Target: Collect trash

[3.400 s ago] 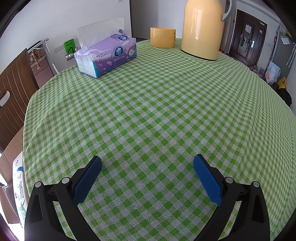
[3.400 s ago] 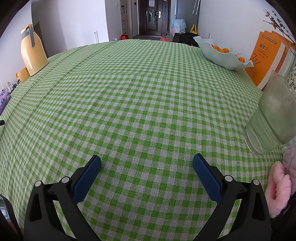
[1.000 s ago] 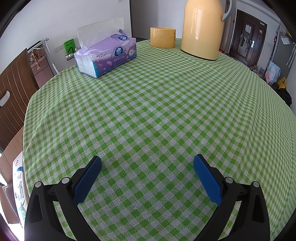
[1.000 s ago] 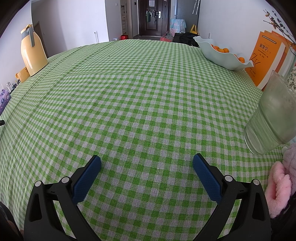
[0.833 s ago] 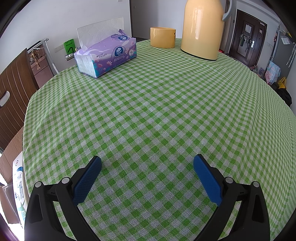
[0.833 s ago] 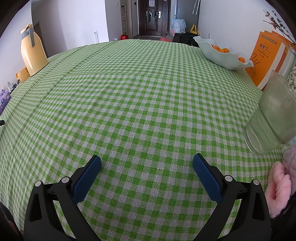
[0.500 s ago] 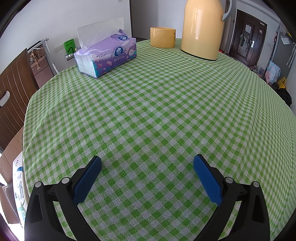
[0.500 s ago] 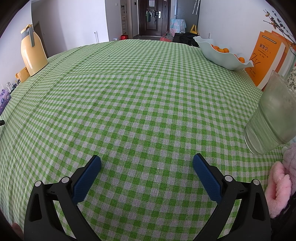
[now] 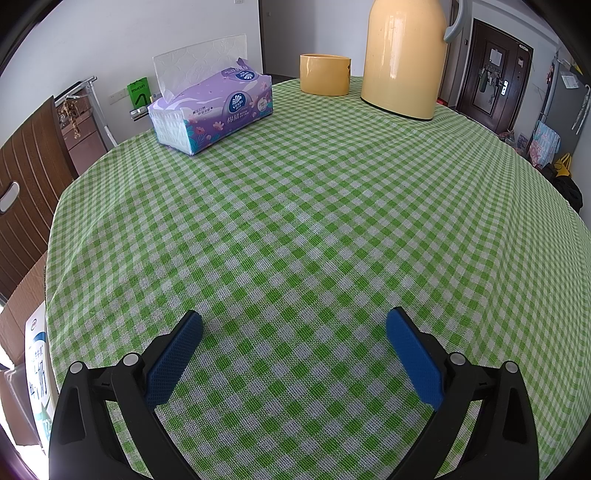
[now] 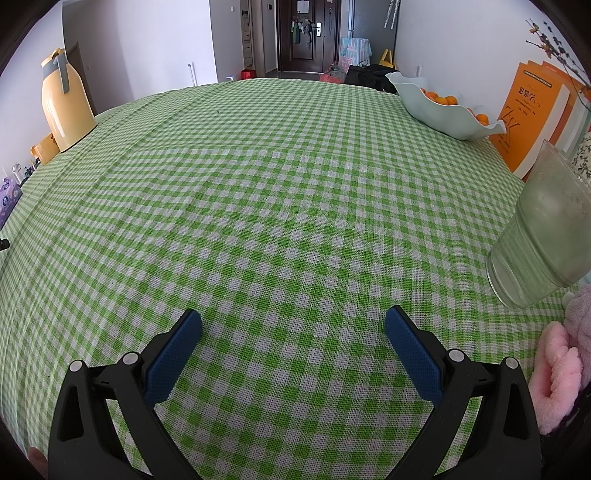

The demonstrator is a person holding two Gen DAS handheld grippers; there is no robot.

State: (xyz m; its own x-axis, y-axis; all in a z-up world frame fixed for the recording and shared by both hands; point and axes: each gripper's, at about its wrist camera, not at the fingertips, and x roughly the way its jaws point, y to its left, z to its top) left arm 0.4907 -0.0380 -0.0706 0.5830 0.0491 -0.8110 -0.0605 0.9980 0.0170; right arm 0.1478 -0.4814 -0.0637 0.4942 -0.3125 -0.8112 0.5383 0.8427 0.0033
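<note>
Left gripper (image 9: 293,325) and right gripper (image 10: 293,323) hovered low over the green-checked tablecloth (image 9: 314,206), fingers spread wide, empty; no trash visible anywhere; likely idle, awaiting a target.

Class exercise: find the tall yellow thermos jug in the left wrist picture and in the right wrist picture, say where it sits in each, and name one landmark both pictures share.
Left wrist view: the yellow thermos jug stands at top centre-right, beside the yellow cup.
Right wrist view: the jug stands small at the far left table edge.
Shared landmark: the dark entrance door behind the green checked tablecloth.
</note>
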